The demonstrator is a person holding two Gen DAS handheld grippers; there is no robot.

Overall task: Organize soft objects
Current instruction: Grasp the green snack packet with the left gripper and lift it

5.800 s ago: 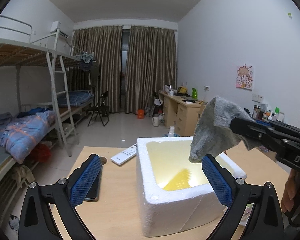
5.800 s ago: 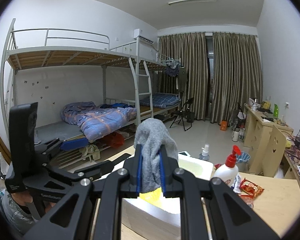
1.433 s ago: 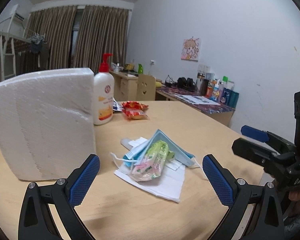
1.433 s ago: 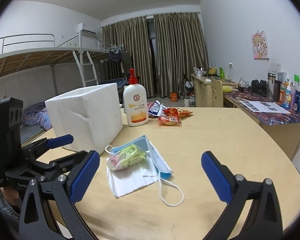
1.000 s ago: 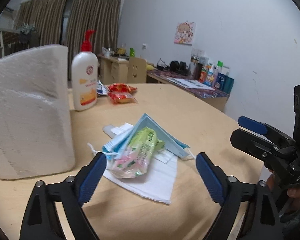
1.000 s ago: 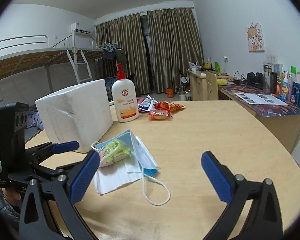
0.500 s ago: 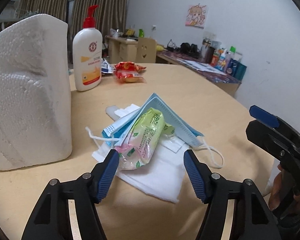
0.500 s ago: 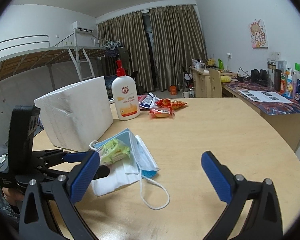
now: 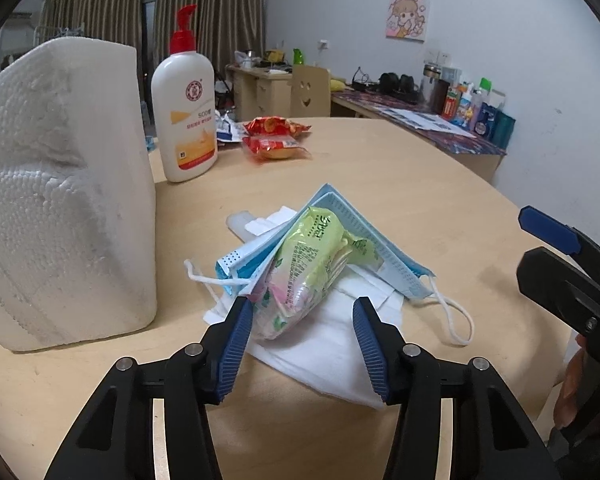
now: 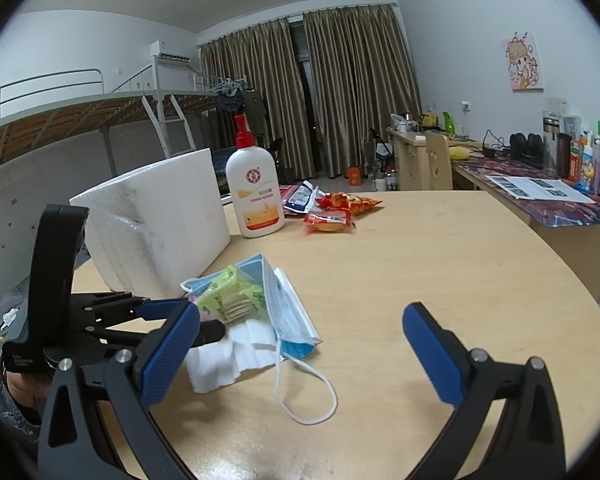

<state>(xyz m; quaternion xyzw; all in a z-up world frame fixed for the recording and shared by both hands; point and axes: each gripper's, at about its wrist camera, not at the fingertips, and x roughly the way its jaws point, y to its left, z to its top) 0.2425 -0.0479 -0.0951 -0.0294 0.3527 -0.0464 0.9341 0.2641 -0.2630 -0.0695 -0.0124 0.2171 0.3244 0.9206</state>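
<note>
the left gripper (image 9: 302, 334) sits low in the centre of its own view, jaws parted but narrowed around the near end of the green tissue pack (image 9: 308, 268). its left pad looks to be touching the wrapper while the right pad stands clear of it, so nothing is clamped yet, though the fisheye makes that contact hard to be sure of. the pack lies on top of a blue face mask (image 9: 372, 248), which in turn rests on a white tissue sheet (image 9: 332, 344), all in the middle of the frame on the wooden table (image 9: 400, 172). the foam box (image 9: 60, 184) stands at the left edge, just beside the pile.

the right gripper (image 10: 300, 356) is spread wide across the lower part of its view, holding nothing, well off to the side of the pile.

risks, as i judge them: the pads closing low could pinch the mask or the sheet along with the pack and drag the whole stack up. the ear loop (image 10: 304, 394) trailing toward the lower centre could snag on a finger. the glossy wrapper may also slip out if only its crumpled end is caught, and a careless swing left would knock the box.
</note>
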